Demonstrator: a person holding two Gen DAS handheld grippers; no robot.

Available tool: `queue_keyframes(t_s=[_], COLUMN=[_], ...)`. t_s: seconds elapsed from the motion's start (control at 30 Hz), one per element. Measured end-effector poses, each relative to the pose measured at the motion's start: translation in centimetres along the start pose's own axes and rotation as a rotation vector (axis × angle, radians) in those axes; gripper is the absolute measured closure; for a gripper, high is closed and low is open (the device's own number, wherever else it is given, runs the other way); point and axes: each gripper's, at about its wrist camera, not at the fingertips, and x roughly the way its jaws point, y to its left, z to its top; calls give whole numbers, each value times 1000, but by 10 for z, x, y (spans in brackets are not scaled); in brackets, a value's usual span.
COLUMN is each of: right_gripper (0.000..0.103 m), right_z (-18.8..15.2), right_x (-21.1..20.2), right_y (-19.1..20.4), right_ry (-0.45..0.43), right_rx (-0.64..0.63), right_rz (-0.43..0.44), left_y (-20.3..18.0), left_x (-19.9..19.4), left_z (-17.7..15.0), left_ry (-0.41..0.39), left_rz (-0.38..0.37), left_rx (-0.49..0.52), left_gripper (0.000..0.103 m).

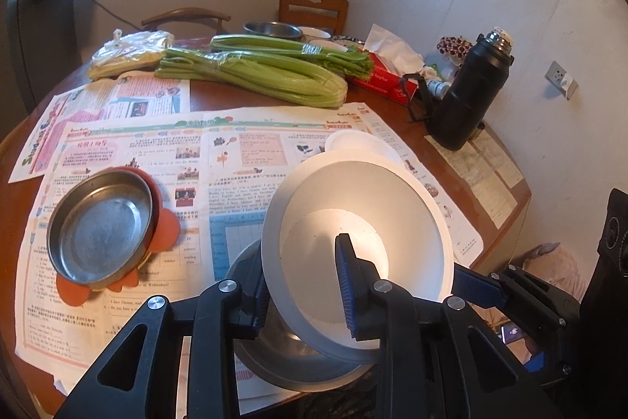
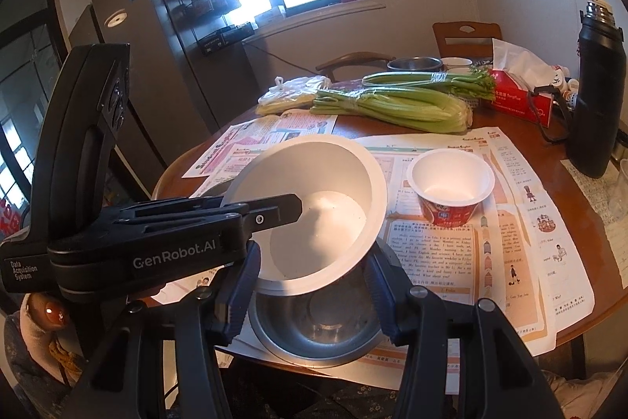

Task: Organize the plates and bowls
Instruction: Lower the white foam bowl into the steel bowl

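The step in hand looks like nesting: the white bowl is being brought over the steel bowl, which sits on the newspaper at the near edge of the surface.

The left tool is clenched on the white bowl's rim, one pad inside and one outside the wall, holding it clear of the surface. The right tool straddles the steel bowl with a pad on either side; its pads seem pressed to the walls, steadying it, though I can't be sure of contact.

The white bowl is round, so it has no long axis to speak of. It is tipped, mouth facing up and towards the lower left of the right wrist view, its far rim raised.

Next, I'd judge, the bowl wants levelling, centring over the steel one and lowering before the left tool lets go. Tilted as it is, it could catch the steel rim.

A cup stands right of centre there, and a steel dish lies at the left of the left wrist view.
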Motion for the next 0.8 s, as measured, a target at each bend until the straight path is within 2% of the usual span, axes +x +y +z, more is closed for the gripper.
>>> queue_keyframes(t_s=[0.33, 0.8], right_gripper=[49, 49], right_z=[-18, -30], right_x=[16, 32], right_y=[-4, -13], right_ry=[69, 117], right_rx=[-2, 13], right_rz=[9, 29], left_y=[5, 12], left_x=[18, 39], left_z=[-16, -28], left_ry=[53, 102], left_rz=[14, 33], left_rx=[-24, -43], left_gripper=[71, 71])
